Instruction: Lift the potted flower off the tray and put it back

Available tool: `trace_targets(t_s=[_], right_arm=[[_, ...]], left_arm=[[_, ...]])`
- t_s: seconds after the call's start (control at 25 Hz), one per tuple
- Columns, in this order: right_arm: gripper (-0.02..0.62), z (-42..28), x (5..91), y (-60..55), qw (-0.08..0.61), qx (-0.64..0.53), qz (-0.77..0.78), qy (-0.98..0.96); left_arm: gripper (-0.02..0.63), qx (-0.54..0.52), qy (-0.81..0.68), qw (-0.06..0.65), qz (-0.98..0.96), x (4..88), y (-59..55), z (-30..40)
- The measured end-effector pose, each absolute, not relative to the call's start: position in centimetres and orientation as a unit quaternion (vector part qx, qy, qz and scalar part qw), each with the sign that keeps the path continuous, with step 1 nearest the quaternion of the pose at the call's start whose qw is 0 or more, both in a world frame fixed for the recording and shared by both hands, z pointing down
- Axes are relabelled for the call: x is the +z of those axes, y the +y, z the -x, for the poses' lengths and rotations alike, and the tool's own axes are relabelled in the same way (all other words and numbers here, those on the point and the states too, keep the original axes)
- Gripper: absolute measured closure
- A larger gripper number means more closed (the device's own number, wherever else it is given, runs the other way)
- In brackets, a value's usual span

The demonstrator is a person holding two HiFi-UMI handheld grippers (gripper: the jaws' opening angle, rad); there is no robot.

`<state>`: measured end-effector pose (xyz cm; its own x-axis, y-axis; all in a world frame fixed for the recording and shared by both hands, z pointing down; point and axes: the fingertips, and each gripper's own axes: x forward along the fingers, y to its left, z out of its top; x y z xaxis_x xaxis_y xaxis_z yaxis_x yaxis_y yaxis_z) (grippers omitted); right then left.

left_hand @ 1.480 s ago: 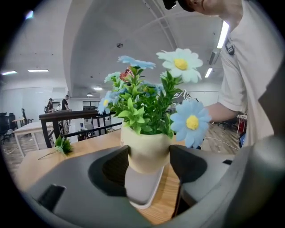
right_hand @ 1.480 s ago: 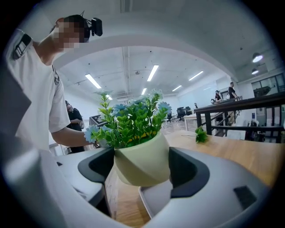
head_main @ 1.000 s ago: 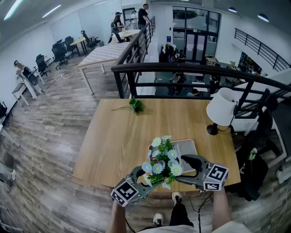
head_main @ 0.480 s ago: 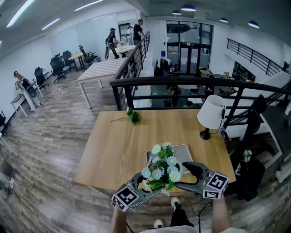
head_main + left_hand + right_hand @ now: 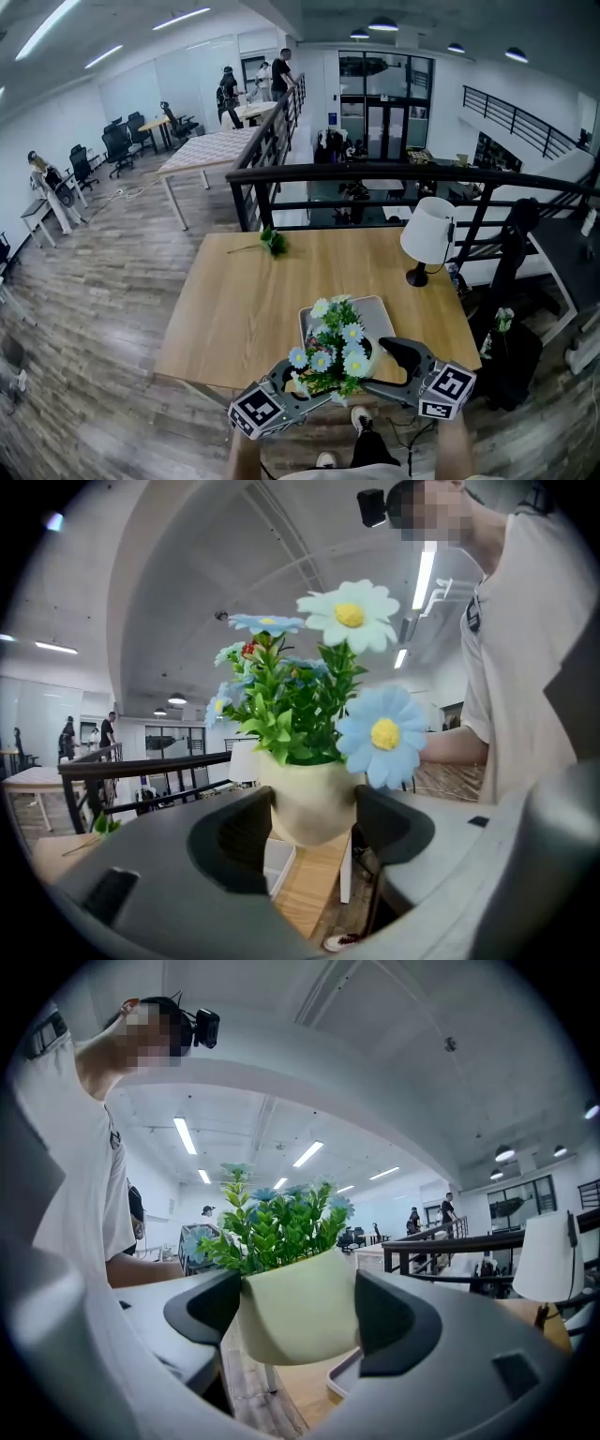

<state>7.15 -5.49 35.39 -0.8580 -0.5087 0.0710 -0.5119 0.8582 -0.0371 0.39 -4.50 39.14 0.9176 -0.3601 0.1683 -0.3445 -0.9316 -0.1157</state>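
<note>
Your left gripper (image 5: 314,816) has its jaws spread wide, pressed on both sides of the potted flower (image 5: 330,356). Your right gripper (image 5: 298,1309) clamps the pot the same way from the opposite side. The flower hangs clear of the tray (image 5: 377,314), over the desk (image 5: 244,300) near edge.

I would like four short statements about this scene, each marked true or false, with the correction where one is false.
1. The left claw and the right claw both press on the potted flower. True.
2. The potted flower stands on the tray. False: it is held in the air, off the tray.
3. A white lamp stands on the table. True.
4. The green sprig lies on the tray. False: it lies on the table, far from the tray.
</note>
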Motion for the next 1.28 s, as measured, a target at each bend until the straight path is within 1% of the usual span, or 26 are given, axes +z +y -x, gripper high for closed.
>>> trace_targets(t_s=[0.44,0.96,1.28], right_arm=[[0.193,-7.0,34.7,-5.0,0.021,0.028,-0.273,-0.961],[0.193,-6.3,35.8,-6.9,0.010,0.048,-0.270,-0.961],[0.193,-5.4,38.1,-9.8,0.020,0.058,-0.255,-0.965]], left_arm=[[0.296,-0.103,0.180,0.059,0.976,38.0,-3.8,-0.2],[0.299,-0.110,0.193,0.048,0.974,39.1,-5.5,0.5],[0.301,-0.128,0.211,0.031,0.969,41.3,-8.1,1.3]])
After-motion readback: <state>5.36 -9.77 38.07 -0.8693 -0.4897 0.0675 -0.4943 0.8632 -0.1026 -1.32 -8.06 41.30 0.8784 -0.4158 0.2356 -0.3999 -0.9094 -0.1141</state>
